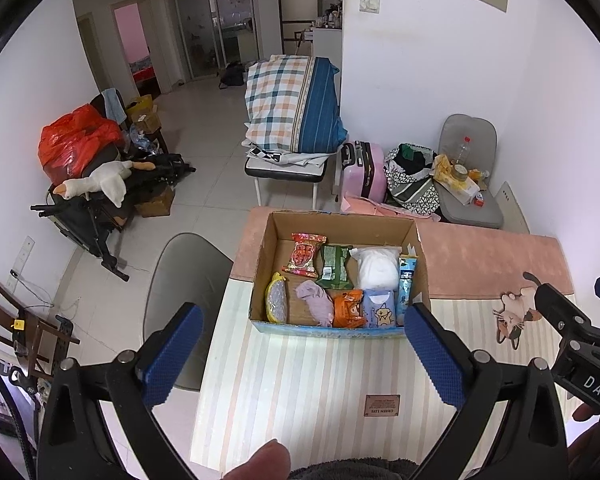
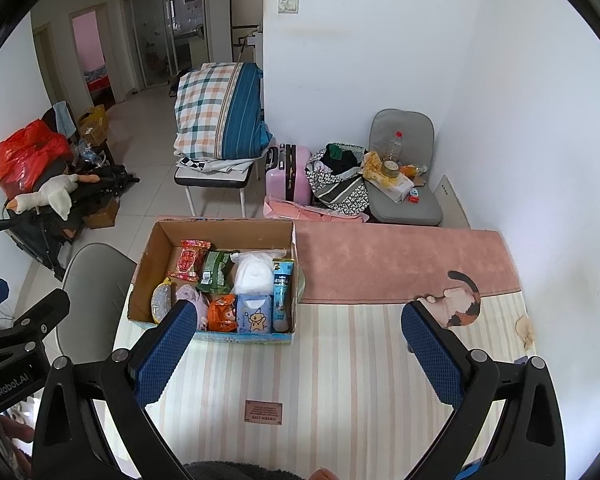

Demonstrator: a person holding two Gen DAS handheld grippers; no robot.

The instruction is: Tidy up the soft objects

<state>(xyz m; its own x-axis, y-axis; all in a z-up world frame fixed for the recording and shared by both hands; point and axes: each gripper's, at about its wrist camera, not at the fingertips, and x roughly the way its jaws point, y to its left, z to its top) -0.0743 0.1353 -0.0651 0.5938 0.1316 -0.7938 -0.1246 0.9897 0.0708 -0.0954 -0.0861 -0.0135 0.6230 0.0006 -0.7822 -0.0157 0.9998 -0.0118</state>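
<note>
- The cardboard box (image 2: pixel 220 232) stands open on the striped mat (image 2: pixel 340 380), with a grey chair (image 2: pixel 96 280) just to its left and a pink rug (image 2: pixel 400 264) to its right.
- Inside the box lie a red snack packet (image 2: pixel 189 260), a green packet (image 2: pixel 216 266), a white bundle (image 2: pixel 255 274), a lilac cloth (image 1: pixel 314 300) and a blue tissue pack (image 2: pixel 254 314).
- The left gripper (image 1: pixel 304 352) and right gripper (image 2: pixel 300 356) hover in front of the box, both with jaws spread wide and nothing between them.
</note>
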